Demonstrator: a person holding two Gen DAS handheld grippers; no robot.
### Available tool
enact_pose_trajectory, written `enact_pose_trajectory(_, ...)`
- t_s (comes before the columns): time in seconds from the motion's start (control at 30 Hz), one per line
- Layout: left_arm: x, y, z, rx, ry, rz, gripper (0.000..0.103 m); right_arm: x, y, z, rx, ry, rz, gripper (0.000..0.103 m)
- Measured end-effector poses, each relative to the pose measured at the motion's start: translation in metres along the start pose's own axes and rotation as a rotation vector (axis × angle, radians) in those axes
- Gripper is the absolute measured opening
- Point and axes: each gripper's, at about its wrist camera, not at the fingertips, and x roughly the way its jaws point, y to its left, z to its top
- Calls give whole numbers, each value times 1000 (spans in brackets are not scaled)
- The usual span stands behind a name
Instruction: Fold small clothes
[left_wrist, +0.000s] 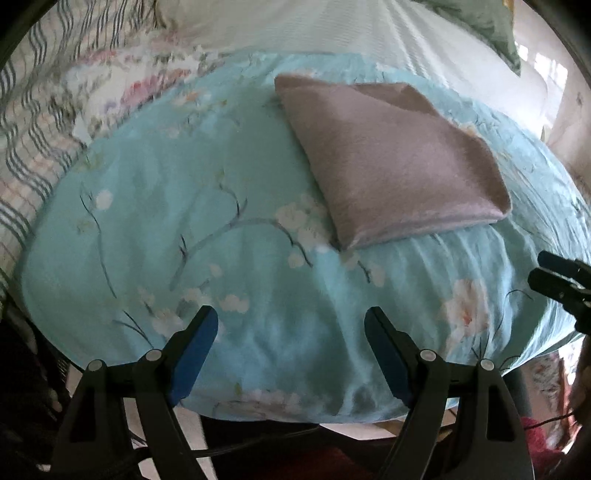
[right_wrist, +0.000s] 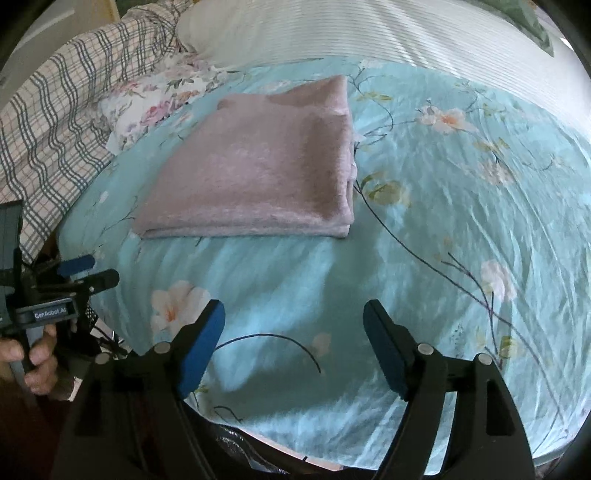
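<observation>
A pinkish-mauve garment (left_wrist: 391, 158) lies folded into a flat rectangle on the light-blue floral bedspread (left_wrist: 221, 229). It also shows in the right wrist view (right_wrist: 258, 166), left of centre. My left gripper (left_wrist: 291, 321) is open and empty, held back near the bed's front edge, well short of the garment. My right gripper (right_wrist: 293, 314) is open and empty, also back near the front edge. The right gripper shows at the right edge of the left wrist view (left_wrist: 543, 273). The left gripper shows at the left edge of the right wrist view (right_wrist: 96, 271), held by a hand.
A checked blanket (right_wrist: 55, 122) and a floral pillow (right_wrist: 147, 107) lie at the left of the bed. A white striped sheet (right_wrist: 369, 33) covers the far side. A green pillow (left_wrist: 491, 26) sits at the far right. The bed's front edge (left_wrist: 295, 417) drops off below the grippers.
</observation>
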Motion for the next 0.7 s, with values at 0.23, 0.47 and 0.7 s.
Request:
enact_pose_trajectory(0.23, -40, -15, 22, 113, -95, 87, 87, -40, 10, 21, -93, -47, 13, 97)
enact_pose_trajectory(0.47, -28, -33, 22, 163, -69, 89, 99, -35, 8, 24, -98, -48, 14, 103)
enact_pose_trajectory(0.7, 0, -40, 15, 212, 16, 132, 99, 0, 4, 12, -48, 23, 41, 103)
